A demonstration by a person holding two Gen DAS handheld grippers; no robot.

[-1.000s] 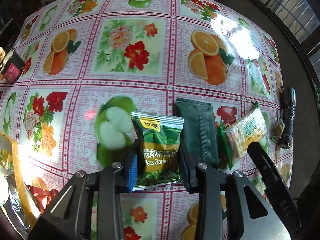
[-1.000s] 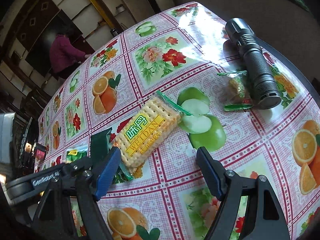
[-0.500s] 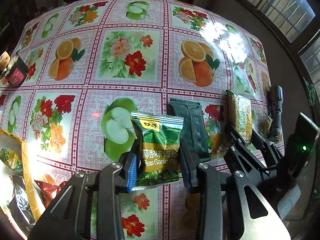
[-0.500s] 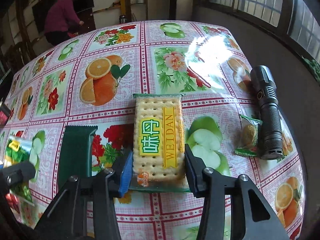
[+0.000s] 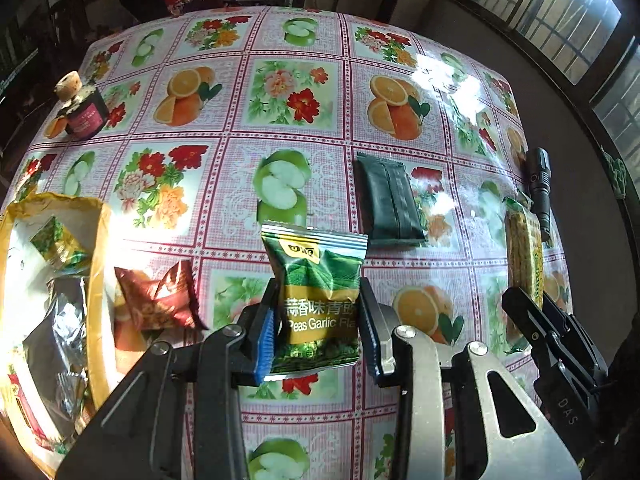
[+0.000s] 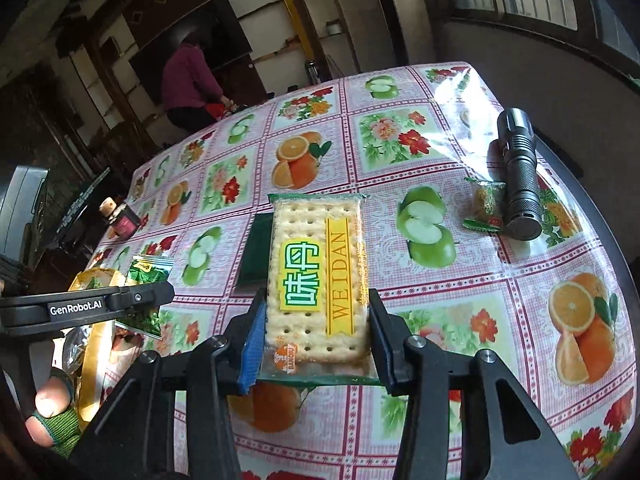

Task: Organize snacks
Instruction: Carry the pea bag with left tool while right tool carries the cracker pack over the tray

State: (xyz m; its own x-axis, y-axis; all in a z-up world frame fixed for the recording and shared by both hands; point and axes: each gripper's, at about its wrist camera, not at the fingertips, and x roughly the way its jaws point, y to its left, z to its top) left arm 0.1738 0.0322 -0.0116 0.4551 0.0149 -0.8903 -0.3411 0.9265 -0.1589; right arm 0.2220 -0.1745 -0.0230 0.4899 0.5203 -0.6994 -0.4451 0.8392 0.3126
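My left gripper (image 5: 318, 330) is shut on a green garlic-pea packet (image 5: 318, 280), held upright above the table. My right gripper (image 6: 316, 338) is shut on a clear-wrapped cracker pack (image 6: 318, 276) with yellow "WEIDAN" label, lifted off the cloth; it shows edge-on at the right of the left wrist view (image 5: 524, 256). A dark green packet (image 5: 390, 200) lies flat on the table beyond both. A yellow bag (image 5: 96, 264) stands open at the left with several snacks inside. A red-brown packet (image 5: 160, 300) lies beside it. A small green-wrapped snack (image 6: 486, 204) rests by the flashlight.
A black flashlight (image 6: 520, 180) lies near the table's right edge. A dark jar (image 5: 84, 114) with a cork lid stands at the far left. The tablecloth (image 5: 296, 92) has fruit and flower squares. A person in a purple top (image 6: 188, 80) bends over beyond the table.
My right gripper closed on the cracker pack and lifted it. My left gripper rose and pulled back with the pea packet, bringing the yellow bag and red-brown packet into view.
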